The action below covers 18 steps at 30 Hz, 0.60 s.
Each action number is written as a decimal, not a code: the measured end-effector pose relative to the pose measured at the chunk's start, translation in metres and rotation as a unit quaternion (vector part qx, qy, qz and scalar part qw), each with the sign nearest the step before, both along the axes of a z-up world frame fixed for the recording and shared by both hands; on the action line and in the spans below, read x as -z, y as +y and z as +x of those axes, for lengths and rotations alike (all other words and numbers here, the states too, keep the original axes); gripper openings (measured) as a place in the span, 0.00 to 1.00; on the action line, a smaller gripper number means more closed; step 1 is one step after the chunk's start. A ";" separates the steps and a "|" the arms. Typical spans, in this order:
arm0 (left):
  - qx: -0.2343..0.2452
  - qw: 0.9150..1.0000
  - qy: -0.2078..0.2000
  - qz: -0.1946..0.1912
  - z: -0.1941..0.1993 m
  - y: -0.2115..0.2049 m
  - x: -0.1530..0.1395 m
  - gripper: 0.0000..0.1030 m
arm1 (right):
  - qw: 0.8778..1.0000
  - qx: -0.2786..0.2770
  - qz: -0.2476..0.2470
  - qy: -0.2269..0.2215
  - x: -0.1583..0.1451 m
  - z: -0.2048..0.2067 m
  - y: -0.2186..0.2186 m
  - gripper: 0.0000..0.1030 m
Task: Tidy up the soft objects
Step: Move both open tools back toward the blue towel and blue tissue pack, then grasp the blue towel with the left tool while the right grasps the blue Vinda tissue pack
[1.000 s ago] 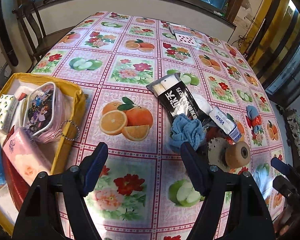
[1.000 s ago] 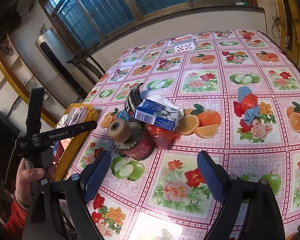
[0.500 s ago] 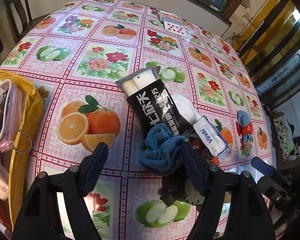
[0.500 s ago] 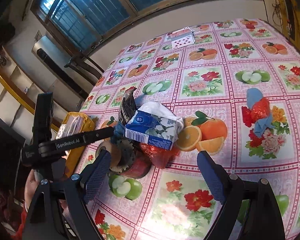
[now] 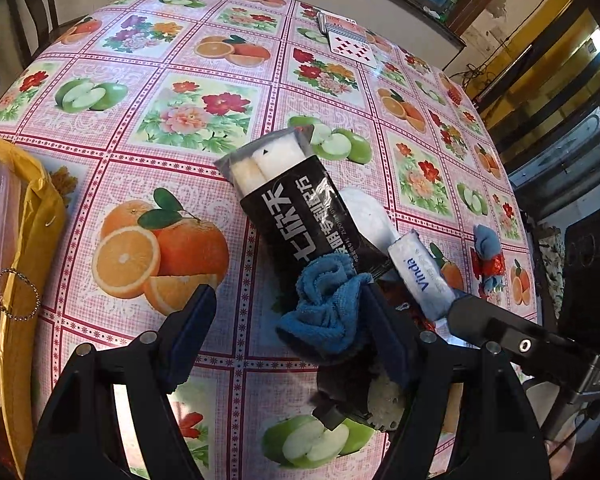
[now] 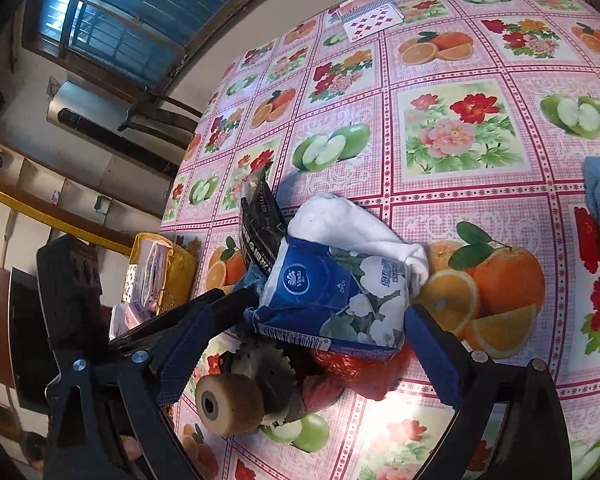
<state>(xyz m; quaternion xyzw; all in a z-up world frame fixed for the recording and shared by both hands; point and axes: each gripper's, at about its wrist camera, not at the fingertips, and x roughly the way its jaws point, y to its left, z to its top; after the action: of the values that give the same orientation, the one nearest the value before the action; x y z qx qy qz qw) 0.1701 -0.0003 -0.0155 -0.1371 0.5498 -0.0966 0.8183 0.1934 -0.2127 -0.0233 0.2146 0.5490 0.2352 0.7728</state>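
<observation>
While our left gripper [image 5: 288, 320] gapes w/ its right finger touching the blue cloth [image 5: 328, 304] mid-table, our right gripper [image 6: 304, 348] spreads wide either side of the tissue pack [image 6: 332, 300], gripping nothing.

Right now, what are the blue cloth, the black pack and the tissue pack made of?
Blue cloth: looks like terry or microfibre, matte, looped pile, crumpled folds.
Black pack: glossy plastic film, glare streaks, clear end showing white rolls.
Tissue pack: thin printed plastic wrap, probably; slight sheen, wrinkled seams.
</observation>
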 end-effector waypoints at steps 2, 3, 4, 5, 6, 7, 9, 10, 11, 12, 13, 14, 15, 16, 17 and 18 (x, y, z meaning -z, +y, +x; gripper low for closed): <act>0.002 1.000 0.001 -0.004 0.000 0.001 -0.002 0.72 | 1.000 0.000 -0.008 0.002 0.003 0.005 0.002 0.95; 0.004 1.000 0.002 -0.007 0.000 0.002 -0.003 0.72 | 1.000 0.003 -0.012 -0.001 0.004 0.006 0.001 0.95; 0.005 1.000 0.004 -0.009 0.000 0.002 -0.002 0.72 | 1.000 0.000 -0.013 -0.004 0.005 0.007 0.001 0.94; 0.006 1.000 0.005 -0.009 0.000 0.001 -0.001 0.72 | 1.000 -0.002 -0.014 -0.002 0.006 0.008 0.000 0.92; 0.008 1.000 0.007 -0.007 0.001 0.000 0.000 0.72 | 1.000 -0.001 -0.017 0.001 0.009 0.008 -0.002 0.86; 0.008 1.000 0.010 -0.006 0.001 -0.001 0.002 0.72 | 1.000 0.000 -0.023 0.001 0.010 0.007 -0.004 0.81; 0.011 1.000 0.016 -0.010 0.002 -0.004 0.006 0.72 | 0.999 0.003 -0.031 -0.003 0.012 0.004 -0.010 0.76; 0.014 1.000 0.019 -0.014 0.002 -0.006 0.008 0.72 | 0.999 0.003 -0.033 -0.005 0.011 0.002 -0.014 0.76; 0.018 0.999 0.023 -0.018 0.002 -0.007 0.009 0.72 | 0.999 0.002 -0.038 -0.008 0.011 0.000 -0.016 0.75; 0.021 0.999 0.027 -0.024 0.002 -0.009 0.010 0.72 | 0.999 0.003 -0.044 -0.012 0.010 -0.003 -0.020 0.75; 0.023 0.999 0.031 -0.027 0.003 -0.011 0.011 0.72 | 0.999 0.002 -0.048 -0.013 0.010 -0.004 -0.022 0.75; 0.025 0.999 0.030 -0.023 0.003 -0.013 0.011 0.72 | 0.999 0.002 -0.051 -0.015 0.009 -0.006 -0.025 0.75; 0.026 0.999 0.027 -0.017 0.004 -0.015 0.010 0.72 | 0.998 0.001 -0.054 -0.017 0.008 -0.007 -0.026 0.75; 0.025 0.999 0.025 -0.010 0.005 -0.016 0.011 0.72 | 0.998 0.000 -0.058 -0.020 0.007 -0.008 -0.027 0.75; 0.025 0.999 0.026 -0.011 0.006 -0.016 0.012 0.73 | 0.998 0.000 -0.061 -0.022 0.006 -0.009 -0.027 0.75; 0.025 0.999 0.026 -0.014 0.007 -0.015 0.012 0.73 | 0.998 -0.001 -0.063 -0.023 0.005 -0.009 -0.027 0.75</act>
<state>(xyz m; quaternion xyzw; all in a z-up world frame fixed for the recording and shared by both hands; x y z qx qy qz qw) 0.1768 -0.0158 -0.0279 -0.1372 0.5728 -0.1216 0.7990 0.1844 -0.2393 -0.0286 0.1597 0.5449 0.2058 0.7970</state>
